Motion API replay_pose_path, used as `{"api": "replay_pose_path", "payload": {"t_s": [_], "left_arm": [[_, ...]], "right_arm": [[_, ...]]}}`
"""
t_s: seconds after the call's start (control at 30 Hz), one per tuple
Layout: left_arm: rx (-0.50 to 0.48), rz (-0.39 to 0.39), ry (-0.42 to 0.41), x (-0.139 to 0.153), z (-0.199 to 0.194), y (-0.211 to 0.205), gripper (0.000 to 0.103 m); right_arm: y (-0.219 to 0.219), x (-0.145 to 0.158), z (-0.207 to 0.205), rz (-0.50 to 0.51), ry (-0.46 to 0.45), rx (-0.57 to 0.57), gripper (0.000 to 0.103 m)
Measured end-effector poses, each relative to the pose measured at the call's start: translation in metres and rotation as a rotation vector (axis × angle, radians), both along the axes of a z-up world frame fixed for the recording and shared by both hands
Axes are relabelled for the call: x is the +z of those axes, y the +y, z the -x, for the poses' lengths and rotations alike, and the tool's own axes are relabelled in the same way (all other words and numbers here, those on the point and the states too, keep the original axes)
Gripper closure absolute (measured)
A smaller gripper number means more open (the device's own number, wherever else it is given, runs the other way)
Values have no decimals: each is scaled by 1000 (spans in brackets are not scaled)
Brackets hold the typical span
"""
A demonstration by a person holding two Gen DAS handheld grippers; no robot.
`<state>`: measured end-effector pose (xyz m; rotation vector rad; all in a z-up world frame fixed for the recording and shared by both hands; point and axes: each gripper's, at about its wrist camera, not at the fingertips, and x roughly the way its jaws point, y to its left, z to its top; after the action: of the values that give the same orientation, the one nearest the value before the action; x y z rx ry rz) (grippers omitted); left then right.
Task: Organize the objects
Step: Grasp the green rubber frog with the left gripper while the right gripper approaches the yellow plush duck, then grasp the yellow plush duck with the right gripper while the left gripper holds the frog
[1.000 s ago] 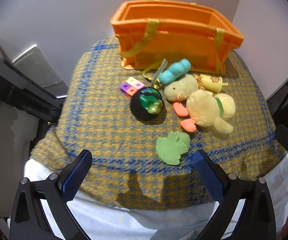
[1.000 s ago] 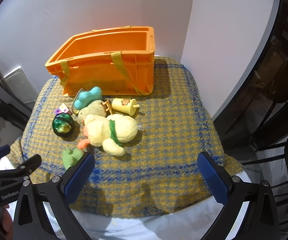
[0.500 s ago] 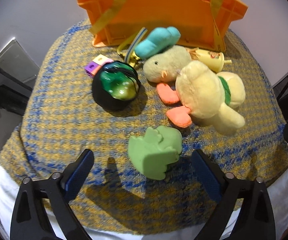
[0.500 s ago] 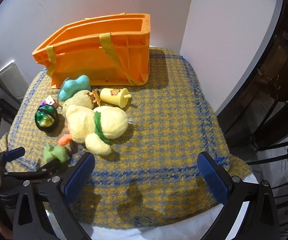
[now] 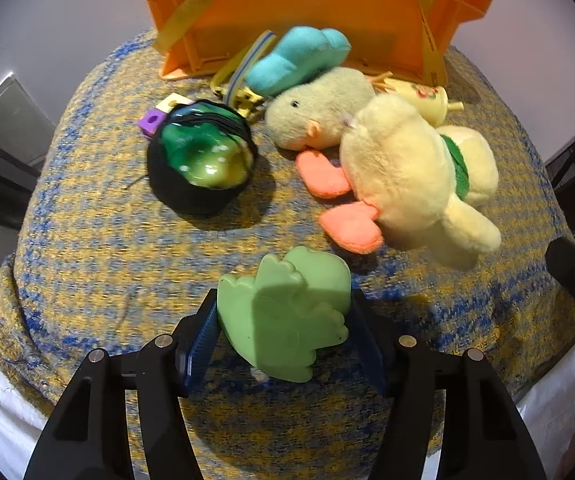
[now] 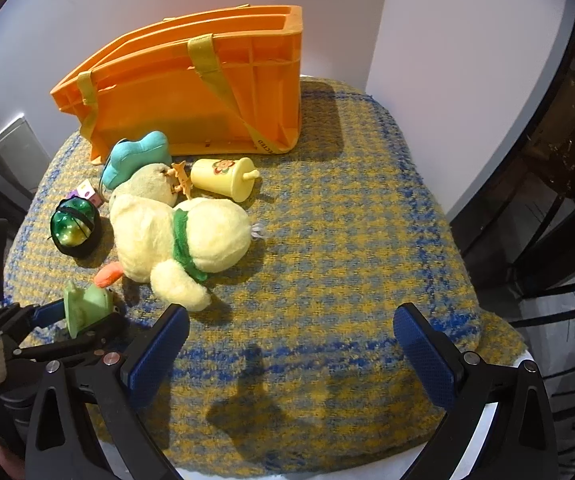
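Orange basket (image 5: 327, 4) stands far ahead of both grippers, waiting. Big yellow plush duck (image 5: 407, 176) lies ahead and right of the left gripper (image 5: 283, 332), whose jaws are closing around the green toy (image 5: 287, 316), pads at its sides. Pickup underway; next a firm squeeze, then a lift toward the basket. Right gripper (image 6: 291, 344) hovers wide apart, empty.

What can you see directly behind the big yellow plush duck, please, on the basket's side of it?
Behind the yellow plush duck lie a smaller beige plush, a teal plush bone and a yellow toy cup, before the orange basket. The duck partly covers the beige plush.
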<state>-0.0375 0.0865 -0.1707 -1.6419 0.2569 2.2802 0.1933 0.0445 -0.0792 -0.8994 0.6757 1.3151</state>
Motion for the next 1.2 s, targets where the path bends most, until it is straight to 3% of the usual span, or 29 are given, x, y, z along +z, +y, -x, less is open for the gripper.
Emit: {"api": "replay_pose_path", "payload": {"t_s": [0.5,0.83,0.9,1.2], "left_arm": [[120,-7,47,33,18,-57,42],[159,-4,56,33,27,-82,42],[86,-8,51,31,29,-83,42],[90,-6,35,26,40,-85,42]], "right_arm": [[26,-4,45,0,49,62,1],[53,-20,66,27,70,76,1],[58,-22,68,32,66,76,1],[79,-43,69,83,83,68,1]]}}
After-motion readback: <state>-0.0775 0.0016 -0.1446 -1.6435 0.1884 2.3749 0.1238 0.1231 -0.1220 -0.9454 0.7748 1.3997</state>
